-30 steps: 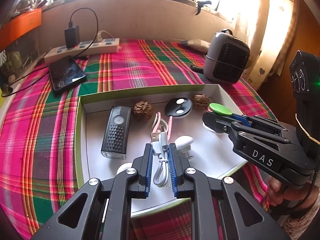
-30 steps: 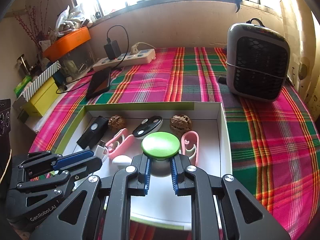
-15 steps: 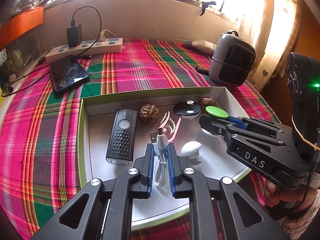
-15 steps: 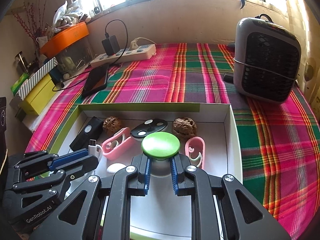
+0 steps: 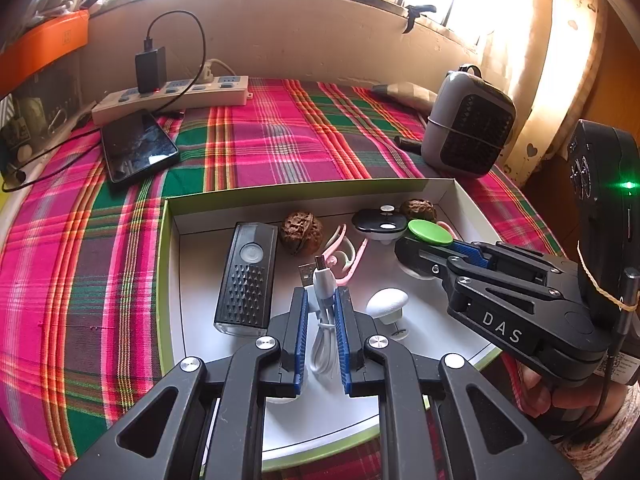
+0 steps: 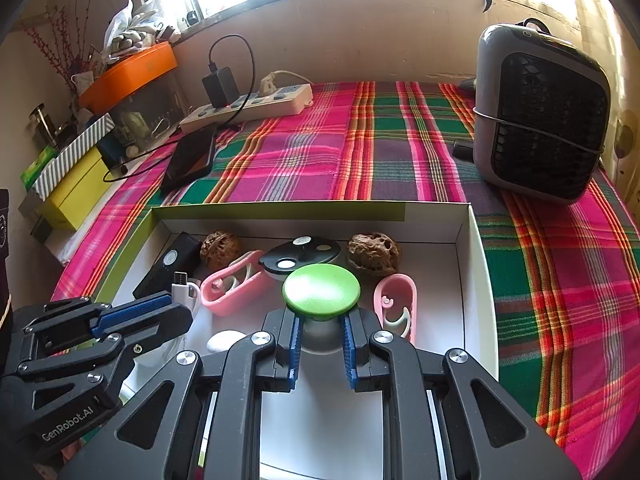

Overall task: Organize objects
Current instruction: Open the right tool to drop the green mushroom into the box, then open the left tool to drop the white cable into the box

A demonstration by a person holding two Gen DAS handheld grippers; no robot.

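A shallow white box with a green rim (image 5: 280, 190) lies on the plaid cloth. My left gripper (image 5: 322, 294) is shut on a coiled white USB cable (image 5: 325, 280), whose plug end sticks up past the pads above the box floor. My right gripper (image 6: 320, 320) is shut on the stem of a green-capped knob (image 6: 321, 289) over the right half of the box (image 6: 476, 248). In the left wrist view the right gripper (image 5: 416, 246) reaches in from the right with the green cap (image 5: 430, 232) on top. The left gripper (image 6: 176, 312) shows at lower left in the right wrist view.
In the box lie a black light (image 5: 248, 276), two walnuts (image 5: 301, 232) (image 5: 418, 210), pink clips (image 6: 232, 288) (image 6: 396, 304), a black oval piece (image 5: 378, 222) and a white knob (image 5: 386, 300). Beyond it are a grey fan (image 6: 540, 120), a power strip (image 5: 172, 96) and a phone (image 5: 138, 146).
The left jaws closed a little tighter on the white cable, and its plug end now stands higher. The right gripper shifted slightly while still holding the green-capped knob.
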